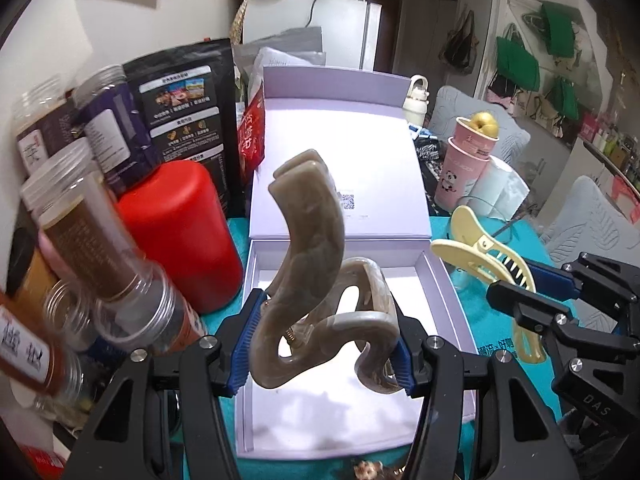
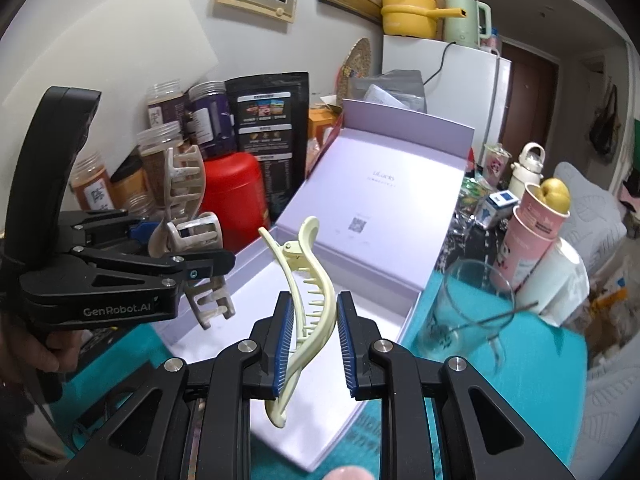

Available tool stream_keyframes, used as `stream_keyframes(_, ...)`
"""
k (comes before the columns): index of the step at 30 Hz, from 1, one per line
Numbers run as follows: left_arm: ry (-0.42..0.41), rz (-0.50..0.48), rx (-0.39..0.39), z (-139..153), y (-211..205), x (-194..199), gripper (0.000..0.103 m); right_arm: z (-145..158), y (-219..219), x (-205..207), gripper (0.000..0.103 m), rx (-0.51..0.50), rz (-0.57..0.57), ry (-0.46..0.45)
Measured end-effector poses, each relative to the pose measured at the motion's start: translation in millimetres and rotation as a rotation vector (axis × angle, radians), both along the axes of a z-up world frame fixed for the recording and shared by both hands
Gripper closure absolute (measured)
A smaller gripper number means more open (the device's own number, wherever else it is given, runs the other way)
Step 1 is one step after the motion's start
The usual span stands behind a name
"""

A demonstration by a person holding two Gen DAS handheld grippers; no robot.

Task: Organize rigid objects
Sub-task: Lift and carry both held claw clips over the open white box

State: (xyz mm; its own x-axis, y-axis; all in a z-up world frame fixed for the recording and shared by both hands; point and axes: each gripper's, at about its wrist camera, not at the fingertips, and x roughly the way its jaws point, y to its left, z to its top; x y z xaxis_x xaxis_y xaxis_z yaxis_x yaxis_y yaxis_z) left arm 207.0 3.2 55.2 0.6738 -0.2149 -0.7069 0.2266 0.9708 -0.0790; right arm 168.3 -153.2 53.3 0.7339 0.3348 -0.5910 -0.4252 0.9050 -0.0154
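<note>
Left gripper (image 1: 322, 344): blue pads pressed on both sides of a marbled grey-brown hair claw (image 1: 316, 280), which is held up over the tray of the open lilac box (image 1: 452, 292).

Right gripper (image 2: 311, 344): jaws narrowed on a pale yellow hair clip (image 2: 308, 300) (long, curved, toothed), held in the air above the same box; its upper end points up and away, its lower tip hangs below the pads.

Box: lid raised and leaning back, on a teal table cover (image 2: 500, 380).

Beside the box, left: red canister (image 1: 180, 232), clear jars (image 1: 100, 248) and a black pouch (image 1: 188, 120).

Right of the box: drinking glass (image 2: 468, 312), stacked pink cups (image 2: 536, 236) with a yellow fruit on top.
</note>
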Motion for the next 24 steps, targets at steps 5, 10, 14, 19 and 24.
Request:
stream_keyframes(5,-0.005,-0.011,0.065,-5,-10,19,0.047,-3,-1,21,0.081,-0.020,-0.011,-0.004)
stream_keyframes(10,0.027,-0.022,0.099,-14,-16,41,0.047,-11,1,40,0.081,-0.037,-0.015,0.014)
stream_keyframes(14,0.066,-0.039,0.121,-24,-21,56,0.047,-19,2,53,0.081,-0.049,-0.020,0.029)
stream_keyframes(19,0.122,-0.059,0.164,-36,-30,69,0.047,-29,5,68,0.081,-0.071,-0.019,0.047)
stream_keyframes(24,0.167,-0.061,0.160,-49,-30,77,0.047,-42,9,82,0.081,-0.092,-0.029,0.083)
